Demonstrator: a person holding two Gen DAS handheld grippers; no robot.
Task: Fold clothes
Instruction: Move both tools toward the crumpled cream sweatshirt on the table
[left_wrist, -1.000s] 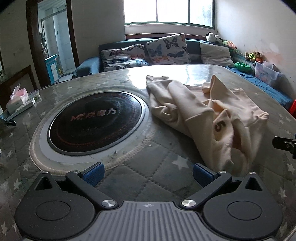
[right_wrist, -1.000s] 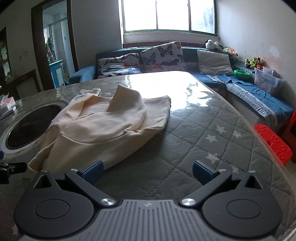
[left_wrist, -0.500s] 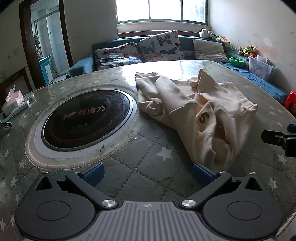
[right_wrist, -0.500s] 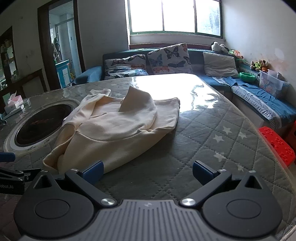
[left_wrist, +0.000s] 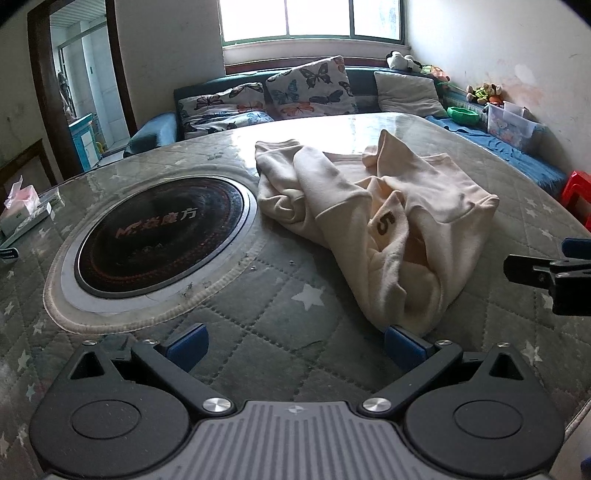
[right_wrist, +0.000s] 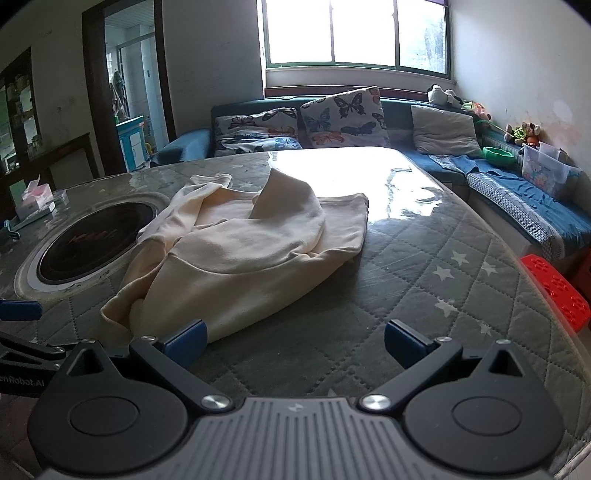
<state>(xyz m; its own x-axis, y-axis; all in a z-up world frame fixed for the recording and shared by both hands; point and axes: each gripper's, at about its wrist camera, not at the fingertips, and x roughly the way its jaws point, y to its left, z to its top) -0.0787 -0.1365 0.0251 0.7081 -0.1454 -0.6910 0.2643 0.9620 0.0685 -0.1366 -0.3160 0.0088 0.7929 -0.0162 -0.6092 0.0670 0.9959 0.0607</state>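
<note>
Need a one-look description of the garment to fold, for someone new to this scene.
Find the round table with the quilted grey star cover and the black cooktop set in it. Just right of that lies the top: a crumpled cream heap, the only cloth there, with a dark "5".

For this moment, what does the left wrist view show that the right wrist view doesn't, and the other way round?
Only the left wrist view shows the dark number 5 printed on the cream garment, and the lettering on the round black cooktop can be read there.

Only the right wrist view shows the whole top of the red plastic stool and the table's bare right edge.

Both show the crumpled garment lying unfolded on the quilted table, the cooktop, the butterfly cushions, and open jaws on the left hand-held gripper and right hand-held gripper, neither holding cloth.
</note>
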